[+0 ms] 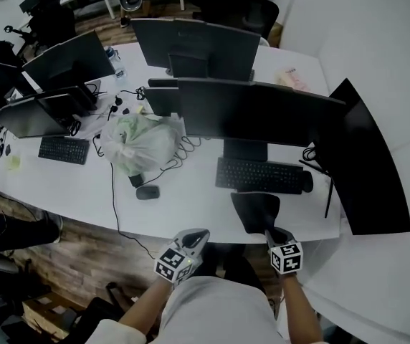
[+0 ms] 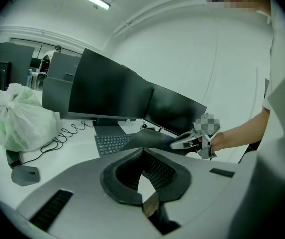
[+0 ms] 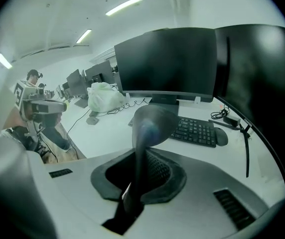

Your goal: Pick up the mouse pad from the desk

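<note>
The black mouse pad (image 1: 255, 210) hangs off the white desk (image 1: 198, 206) near its front edge, just below the keyboard. My right gripper (image 1: 271, 233) is shut on the pad's near edge. In the right gripper view the pad (image 3: 150, 126) stands edge-on between the jaws and curls forward over them. The left gripper view shows the pad (image 2: 147, 139) drooping from the right gripper (image 2: 182, 143). My left gripper (image 1: 196, 236) hovers left of it over the desk's edge, jaws together and empty.
A black keyboard (image 1: 259, 175) and mouse (image 1: 307, 181) lie behind the pad, under a wide monitor (image 1: 259, 110). A curved monitor (image 1: 366, 163) stands at the right. A white plastic bag (image 1: 137, 142), cables and a second mouse (image 1: 148, 191) sit to the left.
</note>
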Tool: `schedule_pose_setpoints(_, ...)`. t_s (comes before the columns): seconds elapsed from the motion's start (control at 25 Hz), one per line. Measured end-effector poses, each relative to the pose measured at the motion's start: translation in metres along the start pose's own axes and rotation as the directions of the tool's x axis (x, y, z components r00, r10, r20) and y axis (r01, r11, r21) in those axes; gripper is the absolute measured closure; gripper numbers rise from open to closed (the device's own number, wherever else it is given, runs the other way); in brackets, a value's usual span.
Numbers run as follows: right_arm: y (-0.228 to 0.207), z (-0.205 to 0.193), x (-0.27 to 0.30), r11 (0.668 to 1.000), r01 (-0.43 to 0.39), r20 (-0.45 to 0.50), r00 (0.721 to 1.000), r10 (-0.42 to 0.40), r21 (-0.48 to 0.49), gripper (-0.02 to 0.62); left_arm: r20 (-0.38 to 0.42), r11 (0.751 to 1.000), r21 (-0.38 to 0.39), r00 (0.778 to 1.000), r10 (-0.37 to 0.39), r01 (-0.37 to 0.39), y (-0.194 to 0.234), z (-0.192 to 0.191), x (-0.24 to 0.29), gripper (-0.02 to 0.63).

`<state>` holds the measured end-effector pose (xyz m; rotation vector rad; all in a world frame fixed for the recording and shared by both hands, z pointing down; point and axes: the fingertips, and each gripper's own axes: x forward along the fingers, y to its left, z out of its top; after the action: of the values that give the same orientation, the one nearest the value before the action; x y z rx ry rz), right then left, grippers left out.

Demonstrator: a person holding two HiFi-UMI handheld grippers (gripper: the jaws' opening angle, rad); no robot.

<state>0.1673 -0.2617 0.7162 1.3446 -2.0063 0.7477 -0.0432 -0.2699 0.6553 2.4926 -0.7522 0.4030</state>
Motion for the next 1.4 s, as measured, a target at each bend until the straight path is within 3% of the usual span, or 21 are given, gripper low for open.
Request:
schedule_pose_setpoints(0.2,-0.003,0.023,-0.027,0.999,0.022,0.063,0.998,-0.024,0.023,0.551,0.015,1.0,0.01,1.0,-0.004,0.003,-0.007,0.007,-0.011,0.591)
schedule_pose_setpoints(0.56,0.005,0.045,-0.093,0.999,-0.022,0.151,0.988,0.014,0.049,0.549,0.069,0.998,-0.002,0.996,0.062,-0.062,-0.035,0.019,-0.042,0.591)
schedule_pose_setpoints(1.12,0.024,0.016,-0.209,0.989,-0.133,0.278,0.954,0.111,0.059,0.551,0.167,0.979,-0.035,0.964,0.205,-0.202,-0.135,0.008,-0.097,0.591)
schedule_pose_setpoints(1.4,0.033,-0.003,-0.259,0.988,-0.149,0.338,0.932,0.129,0.033,0.551,0.213,0.973,-0.028,0.95,0.229,-0.228,-0.186,0.004,-0.126,0.591)
